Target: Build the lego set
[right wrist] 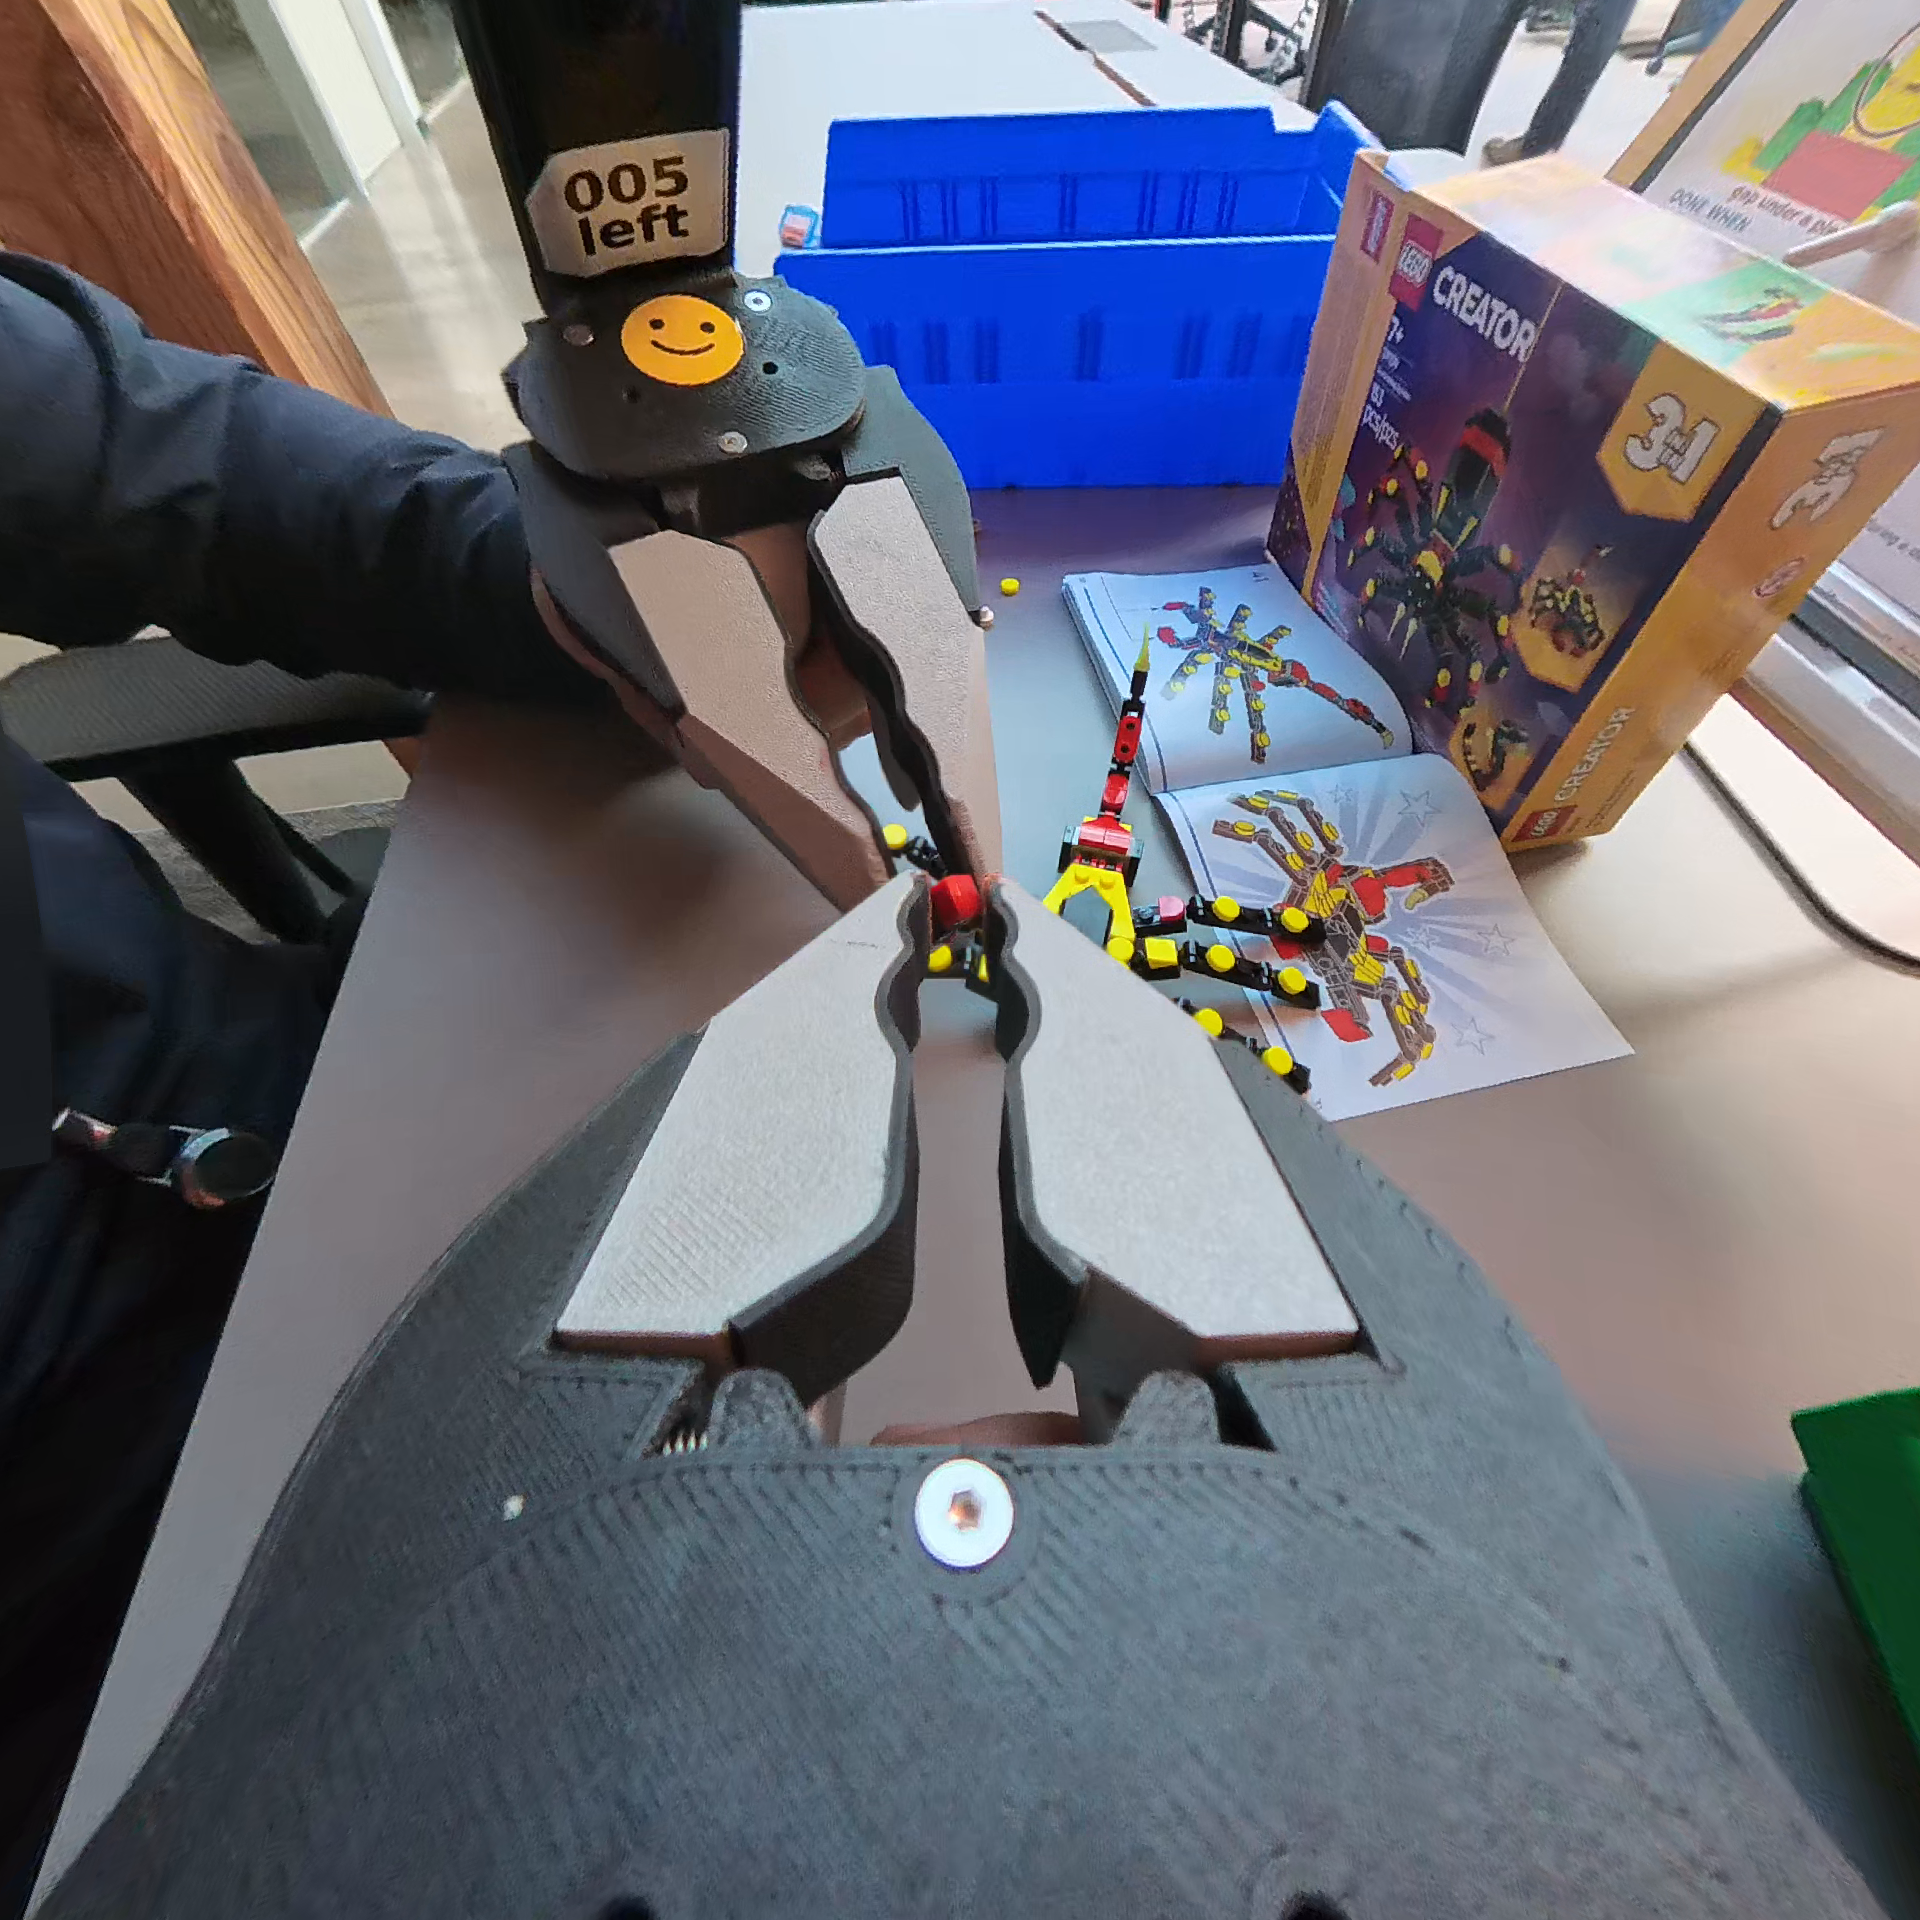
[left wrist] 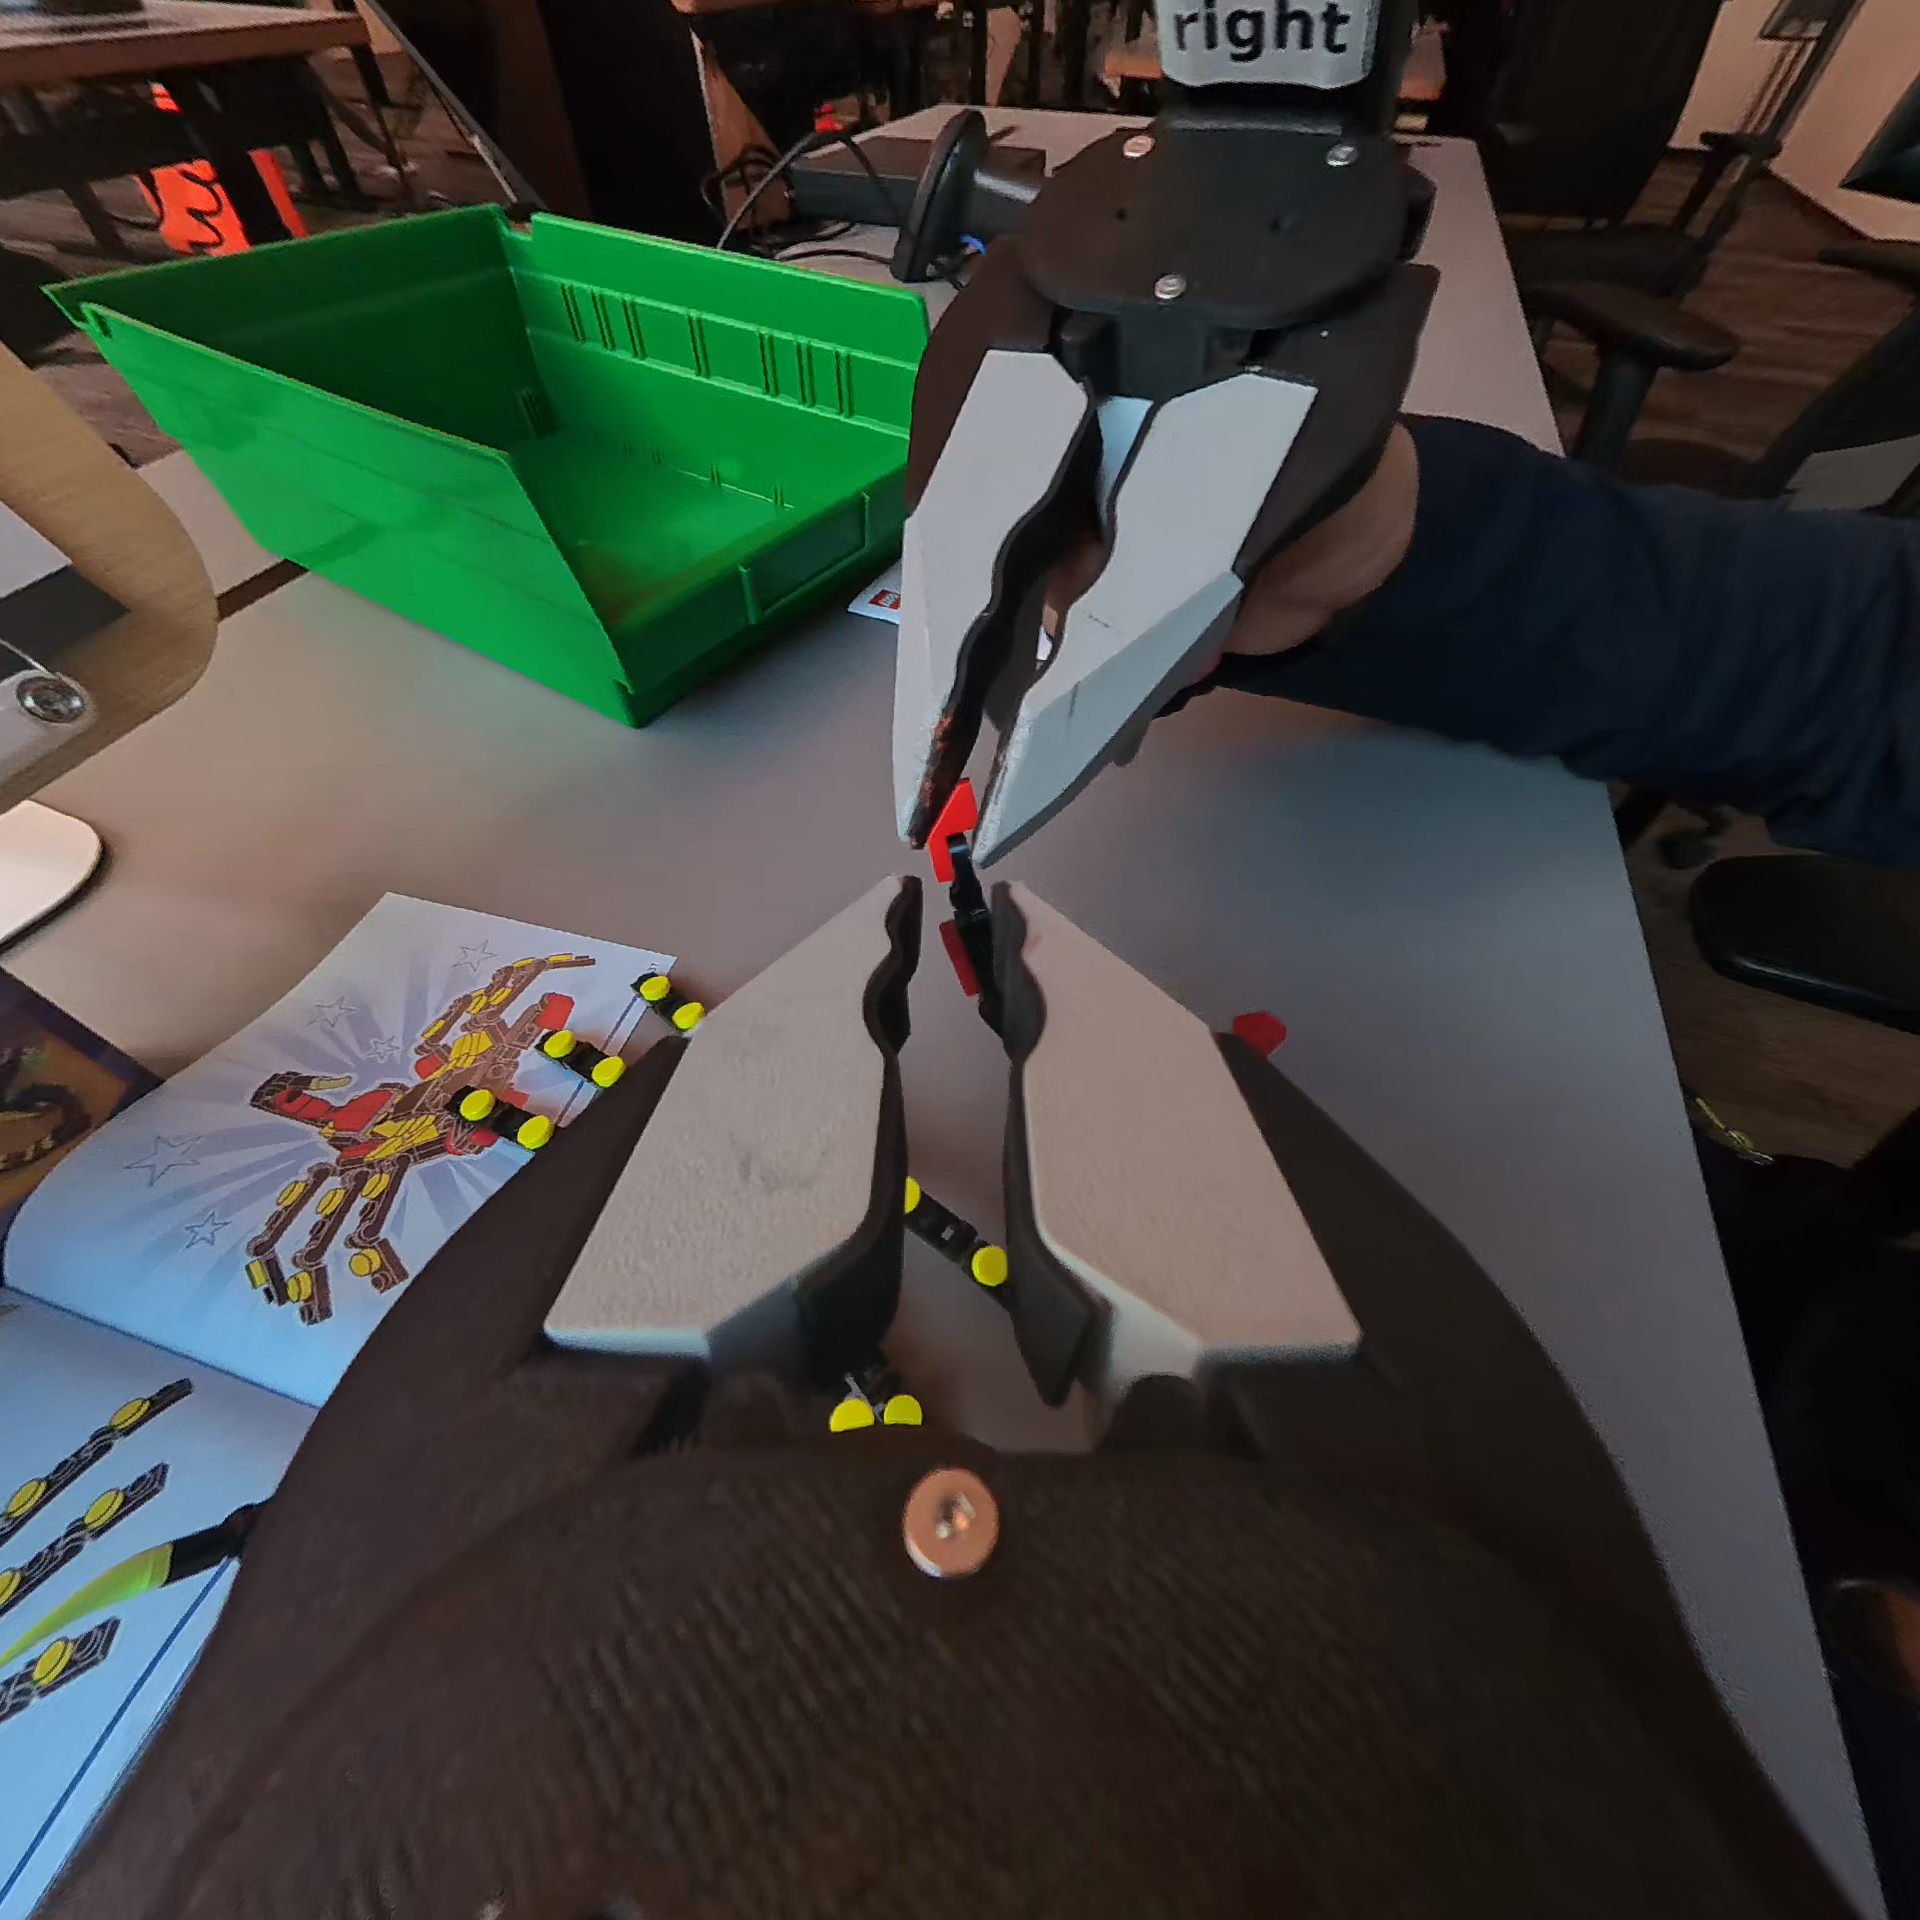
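Note:
My left gripper (left wrist: 956, 902) and my right gripper (left wrist: 948, 840) meet tip to tip above the grey table (left wrist: 520, 831). The left is shut on a small black-and-red Lego piece (left wrist: 966, 935). The right is shut on a red Lego piece (left wrist: 952, 816) that touches the black one. In the right wrist view my right gripper (right wrist: 956, 896) pinches the red piece (right wrist: 954, 900), and the left gripper (right wrist: 930, 873) comes down from above. A red-and-yellow part-built model (right wrist: 1099, 857) and black legs with yellow studs (right wrist: 1226, 935) lie by the open instruction booklet (right wrist: 1403, 935).
A green bin (left wrist: 520, 436) stands at the back left in the left wrist view. A blue bin (right wrist: 1060, 312) and the Lego box (right wrist: 1558, 520) stand behind the booklet. A loose red piece (left wrist: 1259, 1031) and more legs (left wrist: 582, 1060) lie on the table. The table edge runs near an office chair (right wrist: 156, 727). My two grippers' fingertips are within a few centimetres of each other.

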Available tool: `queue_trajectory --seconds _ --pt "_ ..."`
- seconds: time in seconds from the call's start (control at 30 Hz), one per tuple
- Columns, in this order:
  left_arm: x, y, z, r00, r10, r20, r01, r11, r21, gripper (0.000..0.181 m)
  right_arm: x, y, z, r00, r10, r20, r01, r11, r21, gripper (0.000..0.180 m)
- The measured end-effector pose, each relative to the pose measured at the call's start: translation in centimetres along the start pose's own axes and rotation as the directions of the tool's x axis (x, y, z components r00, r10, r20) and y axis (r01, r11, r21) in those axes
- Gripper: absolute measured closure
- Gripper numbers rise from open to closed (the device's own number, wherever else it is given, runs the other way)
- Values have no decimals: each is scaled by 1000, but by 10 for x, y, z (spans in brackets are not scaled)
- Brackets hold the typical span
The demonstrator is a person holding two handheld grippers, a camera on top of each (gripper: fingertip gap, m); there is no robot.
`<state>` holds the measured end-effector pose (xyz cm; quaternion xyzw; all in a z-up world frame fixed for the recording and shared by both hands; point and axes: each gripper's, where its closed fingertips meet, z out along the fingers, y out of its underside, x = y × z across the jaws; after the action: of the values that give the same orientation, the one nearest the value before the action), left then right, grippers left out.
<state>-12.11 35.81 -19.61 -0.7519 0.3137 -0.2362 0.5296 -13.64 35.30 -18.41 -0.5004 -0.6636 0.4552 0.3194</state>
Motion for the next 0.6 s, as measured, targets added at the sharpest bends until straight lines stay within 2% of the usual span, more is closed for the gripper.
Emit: queue_trajectory --seconds 0.23,0.6 --pt "-5 4 1 1000 -1 31 1 1000 -9 177 4 2 3 999 -1 -39 0 1000 -19 173" --pt "20 -7 -6 986 -31 -165 40 998 57 178 -21 -8 -9 987 -146 73 142 989 47 174"
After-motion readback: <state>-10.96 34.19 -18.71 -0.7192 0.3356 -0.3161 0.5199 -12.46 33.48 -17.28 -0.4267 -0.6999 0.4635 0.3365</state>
